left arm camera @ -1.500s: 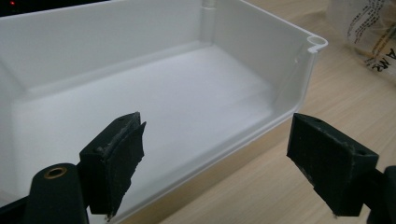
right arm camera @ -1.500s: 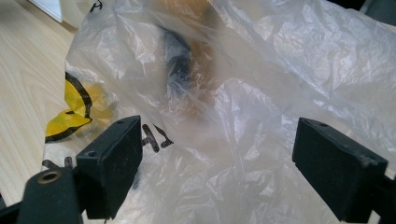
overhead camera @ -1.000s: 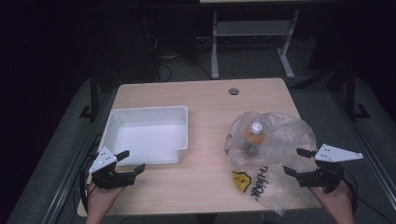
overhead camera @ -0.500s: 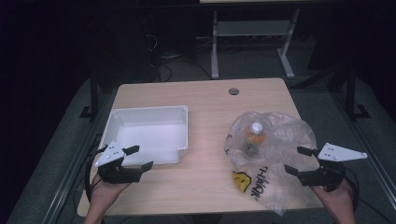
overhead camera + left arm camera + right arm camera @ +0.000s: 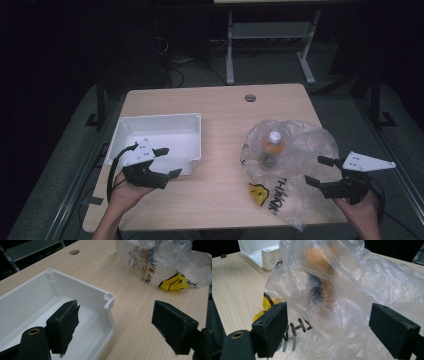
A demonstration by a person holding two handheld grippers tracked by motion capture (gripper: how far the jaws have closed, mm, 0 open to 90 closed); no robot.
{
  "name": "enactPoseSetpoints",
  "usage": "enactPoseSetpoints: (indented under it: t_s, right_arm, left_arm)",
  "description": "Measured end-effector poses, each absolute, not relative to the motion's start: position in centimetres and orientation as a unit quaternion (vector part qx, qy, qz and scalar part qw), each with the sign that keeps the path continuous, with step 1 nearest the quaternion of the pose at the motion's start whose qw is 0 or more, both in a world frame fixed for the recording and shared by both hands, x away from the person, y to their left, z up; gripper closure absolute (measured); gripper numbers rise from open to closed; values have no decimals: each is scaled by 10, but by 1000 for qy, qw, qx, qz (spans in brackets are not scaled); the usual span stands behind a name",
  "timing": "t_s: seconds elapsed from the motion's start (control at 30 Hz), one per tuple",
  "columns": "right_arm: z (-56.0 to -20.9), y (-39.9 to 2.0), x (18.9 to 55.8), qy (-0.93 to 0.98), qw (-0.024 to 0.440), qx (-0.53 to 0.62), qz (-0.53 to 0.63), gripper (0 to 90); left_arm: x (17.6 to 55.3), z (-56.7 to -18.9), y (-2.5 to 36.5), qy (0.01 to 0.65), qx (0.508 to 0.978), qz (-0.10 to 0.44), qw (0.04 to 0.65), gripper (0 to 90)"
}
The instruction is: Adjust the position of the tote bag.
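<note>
Black foam pads on the left hand-held gripper (image 5: 162, 161) stand spread wide with nothing between them. In the left gripper view one pad (image 5: 63, 326) hangs over the inside of the white plastic bin (image 5: 109, 299) and the other over bare wood, so the jaws straddle the bin's near corner. That is the fresh change: a second ago this hand-held gripper sat low at the tabletop's (image 5: 220, 107) front-left edge, short of the bin; half a second ago it had crept forward; now it has lifted and swung in over the bin's front rim. I read that as the left hand lining up to take hold of the bin wall, perhaps to steady or pull it closer.

The right hand-held gripper (image 5: 317, 171) has barely shifted across the three moments. Its jaws are also spread, and in the right gripper view they frame the crinkled clear plastic bag (image 5: 342, 297) without pinching it, the film just ahead of the pads. Inside the bag a bottle (image 5: 273, 145) with a white cap and orange contents stands roughly upright, with a darker item blurred beside it. The bag lies on the right half of the tabletop, well apart from the bin, its yellow print (image 5: 260, 192) toward the person. Nothing has yet left the bag.
</note>
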State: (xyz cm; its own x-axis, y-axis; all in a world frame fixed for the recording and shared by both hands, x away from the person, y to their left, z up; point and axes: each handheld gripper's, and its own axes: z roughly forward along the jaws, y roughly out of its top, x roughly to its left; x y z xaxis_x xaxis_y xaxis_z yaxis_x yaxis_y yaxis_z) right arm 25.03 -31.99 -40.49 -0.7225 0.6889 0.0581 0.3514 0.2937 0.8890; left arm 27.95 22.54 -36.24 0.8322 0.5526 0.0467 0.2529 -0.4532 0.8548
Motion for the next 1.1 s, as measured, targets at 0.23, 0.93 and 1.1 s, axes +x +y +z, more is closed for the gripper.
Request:
enactPoseSetpoints:
  t_s: [0.23, 0.93, 1.1]
  right_arm:
    - [-402, -317, 252, 792, 169, 325, 488, 148]
    - [-399, -316, 253, 797, 165, 312, 490, 151]
    - [-396, -317, 250, 795, 167, 311, 493, 153]
  left_arm:
    - [288, -356, 207, 218, 848, 150, 459, 218]
    - [311, -341, 148, 167, 872, 118, 446, 285]
    - [313, -339, 132, 152, 875, 112, 446, 287]
